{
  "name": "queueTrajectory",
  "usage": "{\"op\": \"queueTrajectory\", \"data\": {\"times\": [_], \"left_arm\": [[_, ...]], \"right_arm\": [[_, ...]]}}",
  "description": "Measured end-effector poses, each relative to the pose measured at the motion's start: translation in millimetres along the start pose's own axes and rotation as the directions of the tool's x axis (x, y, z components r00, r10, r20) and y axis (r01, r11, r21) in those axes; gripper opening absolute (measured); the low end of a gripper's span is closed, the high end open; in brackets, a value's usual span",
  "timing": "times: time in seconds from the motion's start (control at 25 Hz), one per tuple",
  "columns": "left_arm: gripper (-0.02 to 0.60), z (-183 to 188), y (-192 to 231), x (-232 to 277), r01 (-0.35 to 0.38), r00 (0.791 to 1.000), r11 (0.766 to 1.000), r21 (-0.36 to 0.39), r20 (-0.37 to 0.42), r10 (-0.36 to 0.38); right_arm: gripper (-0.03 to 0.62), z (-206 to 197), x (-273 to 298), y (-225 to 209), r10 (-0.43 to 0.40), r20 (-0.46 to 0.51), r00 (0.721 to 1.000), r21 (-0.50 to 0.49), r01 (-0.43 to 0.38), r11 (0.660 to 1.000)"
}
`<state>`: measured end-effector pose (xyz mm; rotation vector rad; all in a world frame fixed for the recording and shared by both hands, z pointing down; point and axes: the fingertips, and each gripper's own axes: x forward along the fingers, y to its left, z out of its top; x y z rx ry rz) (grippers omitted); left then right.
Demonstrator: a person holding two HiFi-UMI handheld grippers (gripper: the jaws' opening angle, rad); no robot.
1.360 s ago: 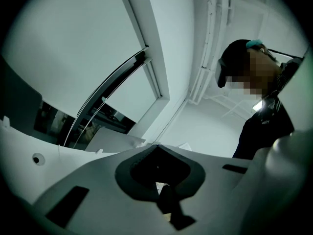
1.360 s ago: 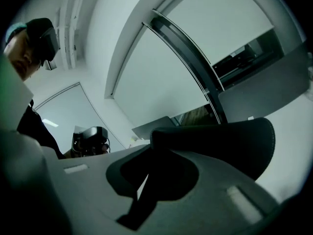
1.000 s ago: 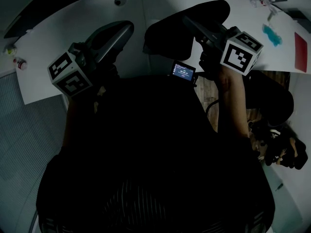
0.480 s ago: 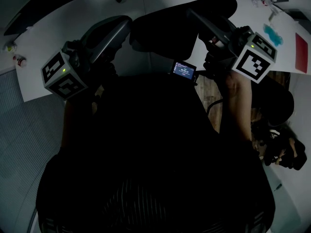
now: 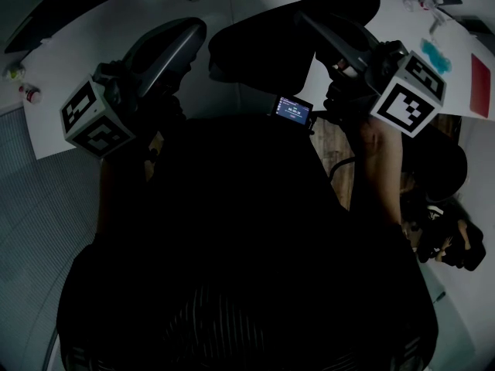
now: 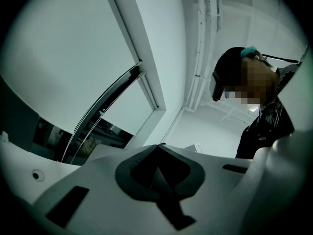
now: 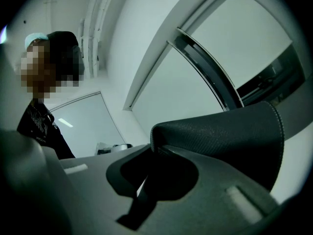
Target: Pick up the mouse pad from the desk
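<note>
The black mouse pad [image 5: 263,45] hangs above the white desk [image 5: 85,45], limp and folded over, with my right gripper [image 5: 309,23] shut on one edge. In the right gripper view the pad's textured edge [image 7: 230,136] comes out from between the closed jaws of the right gripper [image 7: 156,148] and runs off to the right. My left gripper [image 5: 198,29] is held up just left of the pad. Its jaws meet at the tips in the left gripper view [image 6: 159,146], with nothing between them. The desk under the pad is hidden.
A small device with a lit screen [image 5: 291,111] sits at the person's chest. On the desk's right end lie a teal item [image 5: 433,55] and a red sheet [image 5: 479,83]; small bottles [image 5: 29,95] stand at its left. Another person in a dark cap [image 6: 234,77] stands beyond.
Both grippers have risen toward the head camera. The mouse pad came up with the right gripper and looks larger now. The left gripper's cube has drifted left.
</note>
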<state>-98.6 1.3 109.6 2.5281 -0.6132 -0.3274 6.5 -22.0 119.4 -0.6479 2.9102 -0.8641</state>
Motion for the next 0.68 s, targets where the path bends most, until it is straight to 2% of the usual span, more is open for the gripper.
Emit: {"op": "queueTrajectory", "data": {"times": [0.24, 0.68], "left_arm": [[0.008, -1.1, -0.1, -0.4, 0.004, 1.0, 1.0, -0.001, -0.005, -0.004], [0.008, 1.8, 8.8, -10.2, -0.037, 0.999, 0.999, -0.002, 0.019, 0.037]], "right_arm": [[0.017, 1.5, 0.4, -0.7, -0.005, -0.003, 1.0, -0.004, 0.005, 1.0], [0.017, -0.6, 12.1, 1.6, 0.027, -0.029, 0.999, -0.009, -0.028, 1.0]]}}
